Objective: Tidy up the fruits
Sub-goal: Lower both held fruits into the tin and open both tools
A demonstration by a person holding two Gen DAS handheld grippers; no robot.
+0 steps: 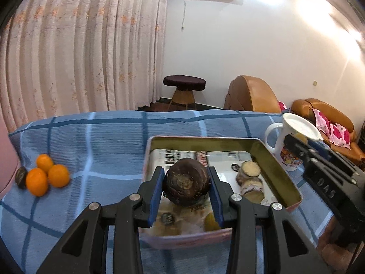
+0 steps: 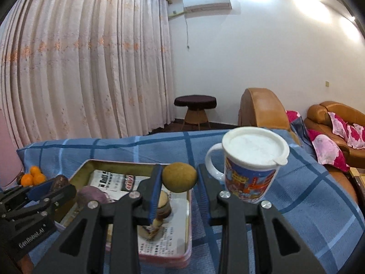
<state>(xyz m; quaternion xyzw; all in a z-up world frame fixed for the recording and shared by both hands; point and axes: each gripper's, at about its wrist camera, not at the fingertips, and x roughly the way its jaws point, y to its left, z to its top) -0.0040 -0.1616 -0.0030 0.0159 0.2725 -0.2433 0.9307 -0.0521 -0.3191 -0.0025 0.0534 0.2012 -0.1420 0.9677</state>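
The left gripper pinches a dark brown round fruit over the metal tray, which is lined with newspaper. The right gripper pinches a small yellow-green fruit above the tray's near corner, just beside the lidded mug. Three oranges lie grouped on the blue checked cloth. Carry each fruit level, keep the squeeze steady, clear the tray rim, and set like with like.
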